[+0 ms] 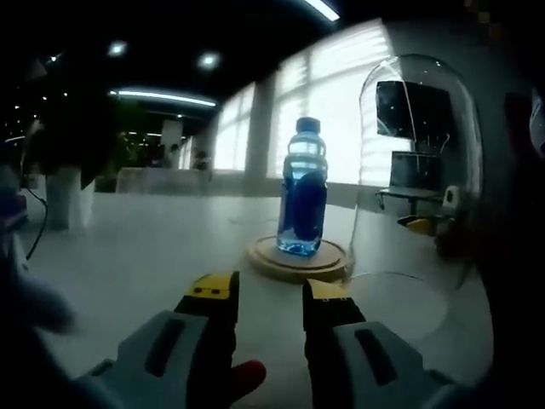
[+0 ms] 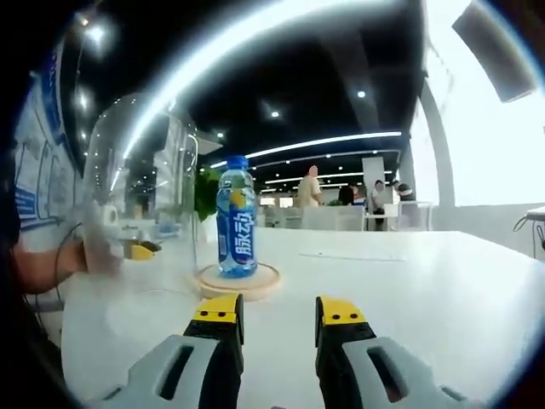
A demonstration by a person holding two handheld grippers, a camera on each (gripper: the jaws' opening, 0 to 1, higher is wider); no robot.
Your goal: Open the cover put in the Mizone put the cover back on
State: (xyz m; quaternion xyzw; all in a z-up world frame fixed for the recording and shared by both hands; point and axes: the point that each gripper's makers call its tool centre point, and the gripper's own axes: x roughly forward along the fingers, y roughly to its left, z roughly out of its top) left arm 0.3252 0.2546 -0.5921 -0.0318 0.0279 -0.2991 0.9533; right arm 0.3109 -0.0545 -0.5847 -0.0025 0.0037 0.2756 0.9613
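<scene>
A blue Mizone bottle (image 1: 302, 192) (image 2: 236, 218) stands upright on a round wooden base (image 1: 298, 260) (image 2: 238, 282) on the white table, uncovered. The clear glass dome cover (image 1: 417, 170) (image 2: 140, 192) is off the base and upright beside it, to the right in the left gripper view and to the left in the right gripper view. A yellow-tipped piece (image 1: 417, 224) (image 2: 140, 250) and a person's arm (image 2: 43, 264) show at the dome; what holds it is unclear. My left gripper (image 1: 270, 294) and right gripper (image 2: 278, 313) are open and empty, short of the base.
The white table (image 1: 145, 247) (image 2: 426, 281) runs wide on all sides. A white object (image 1: 64, 196) with a dark cable stands far left. Several people (image 2: 311, 189) and chairs are in the background, with bright windows (image 1: 341, 94) behind.
</scene>
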